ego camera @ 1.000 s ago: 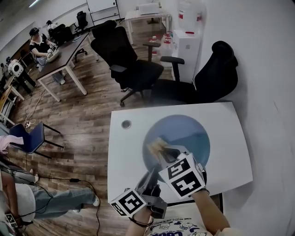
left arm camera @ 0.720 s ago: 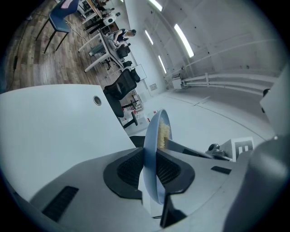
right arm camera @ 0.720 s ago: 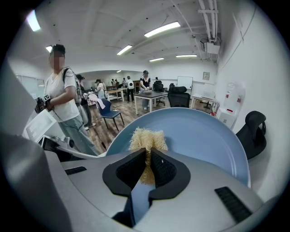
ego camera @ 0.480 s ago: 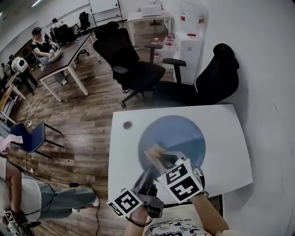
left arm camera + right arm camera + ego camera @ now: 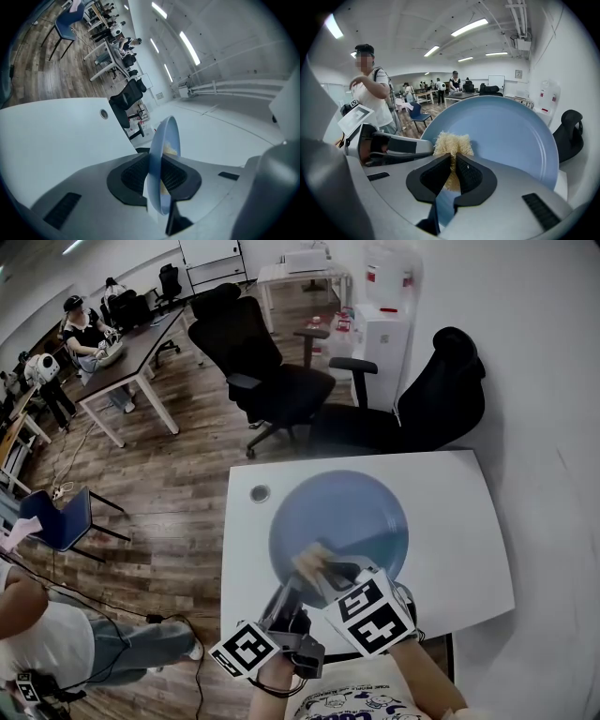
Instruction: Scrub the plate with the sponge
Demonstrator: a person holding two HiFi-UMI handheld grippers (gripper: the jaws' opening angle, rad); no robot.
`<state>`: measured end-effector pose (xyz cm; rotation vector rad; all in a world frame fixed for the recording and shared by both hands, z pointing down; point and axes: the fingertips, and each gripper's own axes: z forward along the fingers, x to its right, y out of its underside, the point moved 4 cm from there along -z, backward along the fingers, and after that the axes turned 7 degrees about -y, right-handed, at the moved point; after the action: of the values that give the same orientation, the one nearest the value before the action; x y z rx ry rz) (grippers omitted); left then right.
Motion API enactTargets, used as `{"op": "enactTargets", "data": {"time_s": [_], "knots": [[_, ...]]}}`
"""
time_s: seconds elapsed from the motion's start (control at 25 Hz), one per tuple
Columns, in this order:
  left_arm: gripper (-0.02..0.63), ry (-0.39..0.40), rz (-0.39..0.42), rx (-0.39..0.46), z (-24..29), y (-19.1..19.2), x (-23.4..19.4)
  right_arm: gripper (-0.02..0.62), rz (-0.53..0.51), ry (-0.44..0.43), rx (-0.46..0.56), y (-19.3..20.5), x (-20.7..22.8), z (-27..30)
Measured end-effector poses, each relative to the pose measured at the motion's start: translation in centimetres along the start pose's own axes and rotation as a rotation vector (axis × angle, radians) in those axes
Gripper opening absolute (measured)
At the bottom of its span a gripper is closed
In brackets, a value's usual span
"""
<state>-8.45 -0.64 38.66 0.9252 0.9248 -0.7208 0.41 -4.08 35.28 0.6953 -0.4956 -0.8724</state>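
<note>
My left gripper (image 5: 284,599) is clamped on the near rim of the blue plate (image 5: 352,507), low centre in the head view. My right gripper (image 5: 328,573) pinches the yellow sponge (image 5: 312,560) at the plate's lower-left face. Risk noted: the plate is held by one thin edge, so a hard stroke could lever it from the jaws onto the white table (image 5: 459,531). The table's near edge sits close at the frame's bottom; open room lies toward the upper right.
</note>
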Motion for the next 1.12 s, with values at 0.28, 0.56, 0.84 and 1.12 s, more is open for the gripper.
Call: {"op": "enactTargets", "data": {"time_s": [0.28, 0.56, 0.84, 1.12], "knots": [[0.061, -0.003, -0.016, 0.021, -0.3, -0.8, -0.2, 0.044, -0.003, -0.003, -0.025, 0.6, -0.3, -0.2], [0.061, -0.010, -0.019, 0.039, -0.4, -1.6, -0.5, 0.044, -0.004, -0.001, -0.040, 1.3, -0.1, -0.3], [0.061, -0.004, -0.018, 0.049, -0.3, -2.0, -0.7, 0.044, 0.005, 0.022, -0.064, 2.4, 0.8, -0.9], [0.061, 0.003, -0.016, 0.042, -0.4, -1.7, -0.4, 0.045, 0.034, 0.046, -0.064, 2.9, 1.7, -1.9]]}}
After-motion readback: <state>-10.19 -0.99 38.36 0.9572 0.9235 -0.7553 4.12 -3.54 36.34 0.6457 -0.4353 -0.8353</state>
